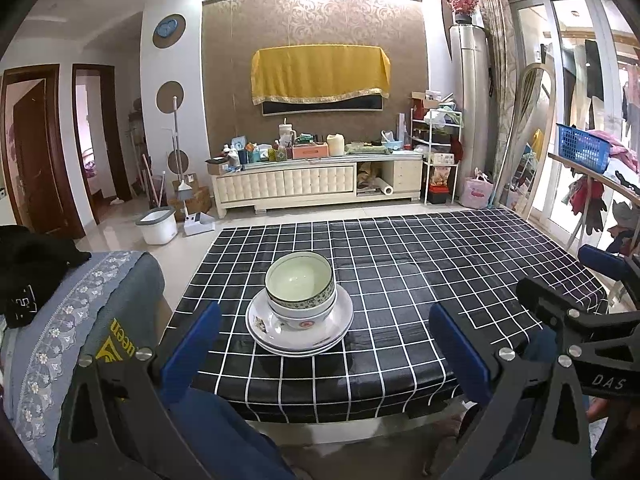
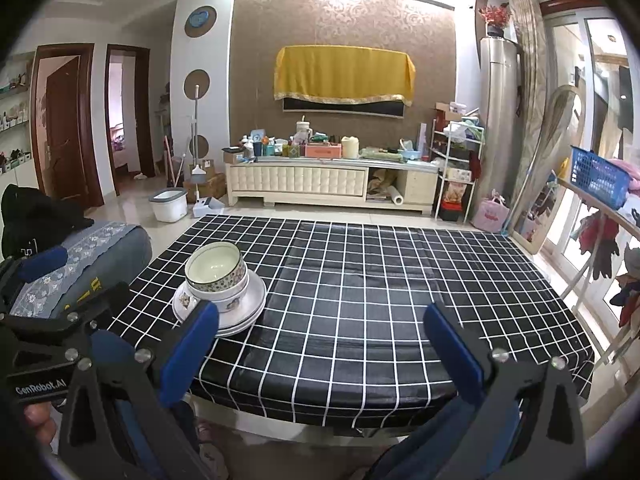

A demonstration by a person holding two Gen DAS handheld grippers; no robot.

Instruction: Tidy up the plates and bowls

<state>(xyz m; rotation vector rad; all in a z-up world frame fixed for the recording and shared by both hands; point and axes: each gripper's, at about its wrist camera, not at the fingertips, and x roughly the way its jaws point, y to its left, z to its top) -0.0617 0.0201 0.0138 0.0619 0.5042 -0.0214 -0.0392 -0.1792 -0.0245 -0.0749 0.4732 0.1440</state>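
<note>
Between the blue pads of the left gripper [image 1: 324,344], whose jaws were held wide apart and empty, one stack of crockery was framed. The right gripper [image 2: 320,344] was likewise spread open, nothing being gripped. Two round bowls [image 1: 301,285] were nested, the upper one banded with a patterned rim, and were set on what appeared to be three glossy white plates [image 1: 300,334]. The stack was seen near the left front of a table [image 2: 380,280] covered in black, white-gridded, shiny cloth.
</note>
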